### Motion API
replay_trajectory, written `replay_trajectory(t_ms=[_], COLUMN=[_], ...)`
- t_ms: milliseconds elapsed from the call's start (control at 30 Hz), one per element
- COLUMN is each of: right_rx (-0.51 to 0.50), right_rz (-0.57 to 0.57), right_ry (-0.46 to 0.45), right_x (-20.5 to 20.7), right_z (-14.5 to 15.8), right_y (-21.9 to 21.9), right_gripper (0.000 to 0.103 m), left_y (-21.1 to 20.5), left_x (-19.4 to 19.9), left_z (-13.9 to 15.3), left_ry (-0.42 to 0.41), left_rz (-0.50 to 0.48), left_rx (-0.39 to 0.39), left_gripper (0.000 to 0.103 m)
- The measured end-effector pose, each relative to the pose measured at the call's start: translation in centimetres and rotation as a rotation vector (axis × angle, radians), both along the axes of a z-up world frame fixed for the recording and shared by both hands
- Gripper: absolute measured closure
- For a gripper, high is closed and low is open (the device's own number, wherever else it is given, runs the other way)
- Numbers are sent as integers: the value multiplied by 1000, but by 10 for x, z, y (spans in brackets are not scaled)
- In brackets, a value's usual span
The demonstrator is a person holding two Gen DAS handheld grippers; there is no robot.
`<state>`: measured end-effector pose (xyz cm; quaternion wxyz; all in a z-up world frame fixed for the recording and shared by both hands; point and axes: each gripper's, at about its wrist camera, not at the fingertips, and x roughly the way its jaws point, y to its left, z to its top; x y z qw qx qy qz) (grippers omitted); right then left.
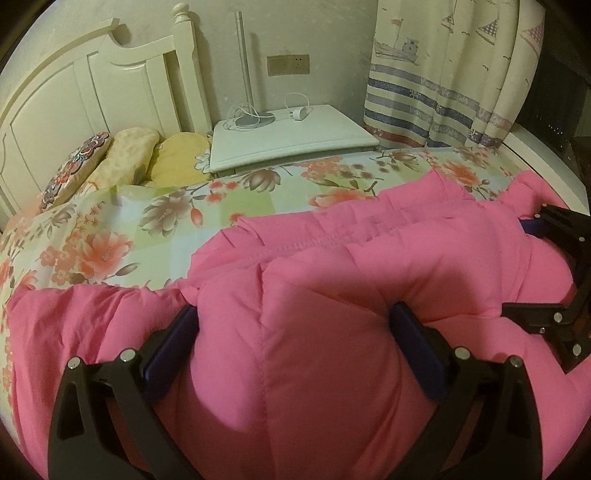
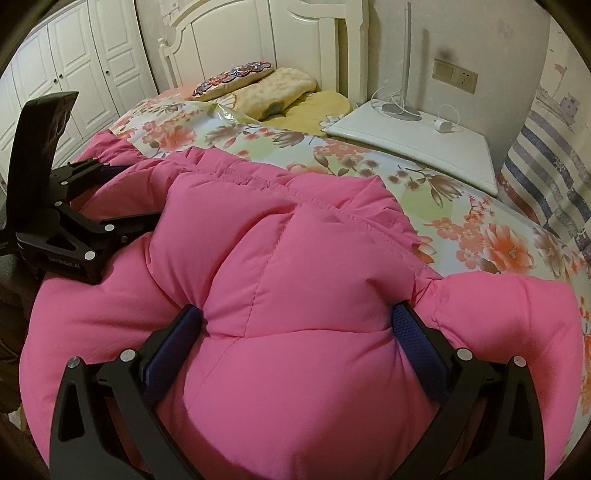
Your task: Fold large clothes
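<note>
Two hand-held grippers are both clamped onto the same puffy pink down jacket (image 1: 295,266), which is spread across a bed with a floral sheet (image 1: 110,236). The left hand-held gripper (image 1: 295,328) has a fat quilted bulge of the jacket squeezed between its blue pads (image 1: 410,332), and the fabric pinches in hard at both of them. Over at 3 o'clock in the left wrist view, the right hand-held gripper (image 1: 532,266) shows up edge-on, also buried in pink fabric.

Same deal from the other camera: the right hand-held gripper (image 2: 295,328) is grasping its own bulge of the pink down jacket (image 2: 288,236), and the left hand-held gripper (image 2: 122,192) sits at 9 o'clock with its fingers sunk into the jacket's edge.

Up at 12 o'clock in the right wrist view there's a white headboard (image 2: 258,29) with a few pillows (image 2: 273,88) piled against it. At 1 o'clock is a white nightstand (image 2: 424,140) carrying a lamp base (image 2: 400,109) and a small white charger with its cable (image 2: 443,125). White wardrobe doors (image 2: 74,66) fill 10 o'clock, and a striped nautical curtain (image 1: 454,74) hangs at 1 o'clock in the left wrist view.
</note>
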<state>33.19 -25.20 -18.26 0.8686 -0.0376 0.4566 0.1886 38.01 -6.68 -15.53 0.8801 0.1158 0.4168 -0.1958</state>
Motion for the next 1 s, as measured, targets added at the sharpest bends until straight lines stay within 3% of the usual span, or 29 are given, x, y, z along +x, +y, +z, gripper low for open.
replay_trajectory(t_ms=[433,567,667,767,900,1000], right_rx=[-14,-56,127,326,615,710], right_rz=[-17,-135,-197,-277,-425,-481], right_ry=[0,-58,-164,-197,-129,-43], right_x=[-1,-37,-107,-187,-284,-320], right_z=[0,27,64,76,47,16], right_y=[1,-2,-16,-44,-86,-94], right_gripper=[4,5,5,4,4,4], left_y=[4,2,2,-1,-3,-2], left_x=[3,-1,-6,-13,-15,-16], left_z=[-3,-4,-3,0,3,6], left_ry=[8,0,-23,-68,-79,-80], left_rz=[6,16,37,56,64,78], left_rx=[-2,38,66,107,137,145], left_gripper=[2,2,2,2,2,2])
